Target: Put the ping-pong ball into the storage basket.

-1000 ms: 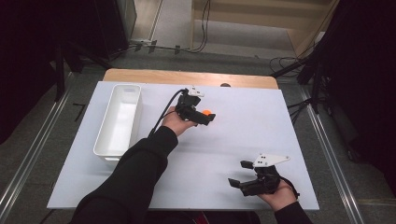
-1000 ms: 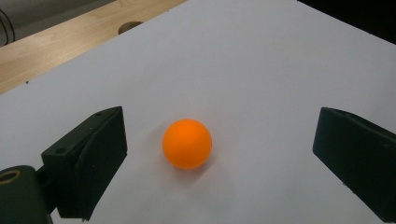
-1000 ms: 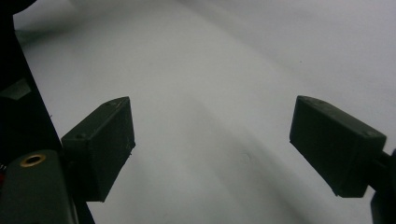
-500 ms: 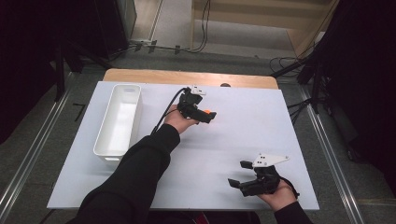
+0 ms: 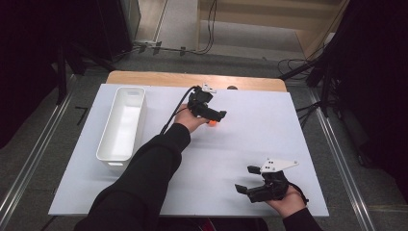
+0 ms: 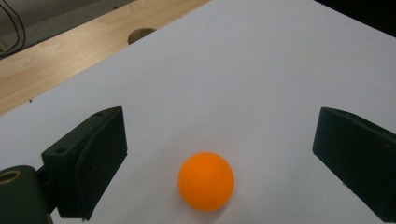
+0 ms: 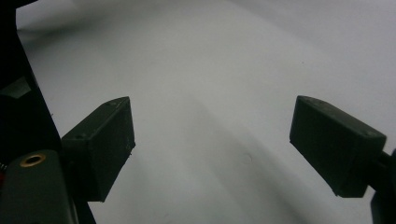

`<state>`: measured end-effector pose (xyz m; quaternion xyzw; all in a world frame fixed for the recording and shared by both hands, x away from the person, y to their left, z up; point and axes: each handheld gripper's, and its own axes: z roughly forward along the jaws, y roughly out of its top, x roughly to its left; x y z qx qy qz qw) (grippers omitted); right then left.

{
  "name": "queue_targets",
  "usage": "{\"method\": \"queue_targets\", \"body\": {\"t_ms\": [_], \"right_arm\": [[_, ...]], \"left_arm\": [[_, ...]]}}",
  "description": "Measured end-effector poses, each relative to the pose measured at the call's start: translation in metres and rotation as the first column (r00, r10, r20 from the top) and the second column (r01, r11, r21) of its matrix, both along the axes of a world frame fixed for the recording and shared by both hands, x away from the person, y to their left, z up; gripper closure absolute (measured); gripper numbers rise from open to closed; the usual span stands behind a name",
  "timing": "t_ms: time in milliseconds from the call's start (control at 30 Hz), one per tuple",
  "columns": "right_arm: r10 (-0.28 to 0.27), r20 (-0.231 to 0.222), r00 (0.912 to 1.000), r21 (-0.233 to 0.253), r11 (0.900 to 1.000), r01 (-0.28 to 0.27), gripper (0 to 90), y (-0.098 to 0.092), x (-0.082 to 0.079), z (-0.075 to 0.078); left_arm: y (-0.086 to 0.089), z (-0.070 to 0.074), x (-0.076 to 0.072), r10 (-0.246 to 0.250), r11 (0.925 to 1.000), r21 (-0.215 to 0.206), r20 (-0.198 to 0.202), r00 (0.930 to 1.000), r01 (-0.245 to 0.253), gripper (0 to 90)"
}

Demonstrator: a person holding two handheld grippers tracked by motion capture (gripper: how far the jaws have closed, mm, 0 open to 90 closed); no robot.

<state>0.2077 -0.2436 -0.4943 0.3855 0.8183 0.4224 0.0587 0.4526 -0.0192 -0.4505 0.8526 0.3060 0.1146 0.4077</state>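
The small, smooth orange ball (image 6: pixel 206 181) is sitting on the white sheet (image 6: pixel 261 70) that covers the table, lying between the two black jaws of the left gripper (image 6: pixel 217 163) and slightly nearer the left-hand jaw than the right-hand one, with clear white surface showing on either side of it. Those jaws are standing wide apart and are touching nothing (the ball is framed, not yet gripped). In the high view the left gripper (image 5: pixel 215 117) is reaching out over the middle of the sheet, and the ball (image 5: pixel 212 123) is peeking out as an orange spot just under its tips.

Judged from this, the pick is only being set up: the approach looks done, while closing on the ball, lifting it and carrying it away are all left to do. The long white plastic bin (image 5: pixel 121 122) is lying well apart from the jaws, off to the person's left, and looks like the probable destination.

The right gripper (image 5: pixel 250 183) is resting near the sheet's close edge, well apart from the ball; its jaws (image 7: pixel 212 154) are also spread wide and are holding nothing but bare white sheet between them.
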Motion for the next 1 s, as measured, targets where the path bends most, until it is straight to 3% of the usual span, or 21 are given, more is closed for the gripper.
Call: {"method": "queue_targets", "body": {"t_ms": [267, 467, 667, 1000], "right_arm": [[0.0, 0.0, 1.0, 0.001, 1.0, 0.0, 12.7, 0.0, 0.0, 0.0], [0.0, -0.001, 1.0, 0.005, 1.0, 0.0, 12.7, 0.0, 0.0, 0.0], [0.003, -0.006, 1.0, 0.0, 1.0, -0.003, 12.7, 0.0, 0.0, 0.0], [0.001, 0.0, 1.0, 0.002, 1.0, -0.001, 12.7, 0.0, 0.0, 0.0]], "left_arm": [[-0.001, -0.006, 0.003, 0.007, 1.0, -0.006, -0.02, 0.9998, -0.007, 3.6], [-0.003, -0.007, 0.002, 0.011, 0.9999, 0.005, 0.005, 0.9999, -0.011, 5.1], [-0.004, -0.01, 0.003, 0.011, 0.9999, -0.013, -0.011, 0.9999, -0.011, 5.2], [-0.007, -0.016, 0.003, -0.001, 1.0, 0.001, -0.025, 0.9997, 0.001, 5.2]]}}
